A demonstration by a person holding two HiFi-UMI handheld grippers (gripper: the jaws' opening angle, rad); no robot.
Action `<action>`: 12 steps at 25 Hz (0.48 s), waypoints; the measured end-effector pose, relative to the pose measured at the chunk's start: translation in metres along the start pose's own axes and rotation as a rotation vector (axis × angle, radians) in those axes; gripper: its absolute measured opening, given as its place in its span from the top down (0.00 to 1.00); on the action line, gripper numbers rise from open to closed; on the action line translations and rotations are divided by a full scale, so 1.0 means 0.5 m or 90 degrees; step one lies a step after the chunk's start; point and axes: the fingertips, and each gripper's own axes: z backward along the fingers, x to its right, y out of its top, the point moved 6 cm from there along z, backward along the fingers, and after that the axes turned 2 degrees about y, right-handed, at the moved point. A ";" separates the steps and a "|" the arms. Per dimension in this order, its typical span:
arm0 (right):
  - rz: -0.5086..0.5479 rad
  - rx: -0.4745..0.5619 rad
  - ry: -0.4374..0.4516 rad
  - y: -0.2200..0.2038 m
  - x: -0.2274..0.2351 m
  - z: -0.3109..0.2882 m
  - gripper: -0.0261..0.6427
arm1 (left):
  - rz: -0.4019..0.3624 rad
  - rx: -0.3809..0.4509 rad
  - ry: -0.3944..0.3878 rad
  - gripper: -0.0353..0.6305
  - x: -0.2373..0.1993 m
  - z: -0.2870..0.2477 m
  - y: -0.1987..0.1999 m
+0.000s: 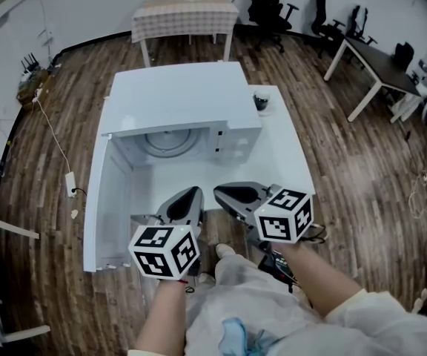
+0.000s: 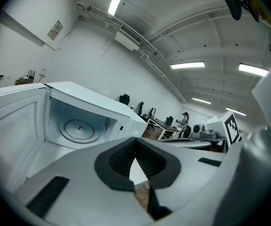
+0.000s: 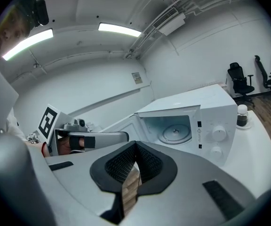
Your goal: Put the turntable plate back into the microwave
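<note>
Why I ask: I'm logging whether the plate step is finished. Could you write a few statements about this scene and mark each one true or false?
1. The turntable plate lies inside the microwave. True.
2. The microwave door is closed. False: the door stands swung open.
3. The left tool is shut with nothing between its jaws. True.
4. The right tool grips the plate. False: it is shut and empty, in front of the microwave.
5. A small container stands on top of the microwave. False: the small container stands on the table, beside the microwave's control-panel side.
</note>
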 end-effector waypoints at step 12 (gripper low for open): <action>-0.006 -0.008 0.004 -0.012 -0.008 0.010 0.92 | 0.009 -0.001 0.000 0.94 0.012 0.008 -0.019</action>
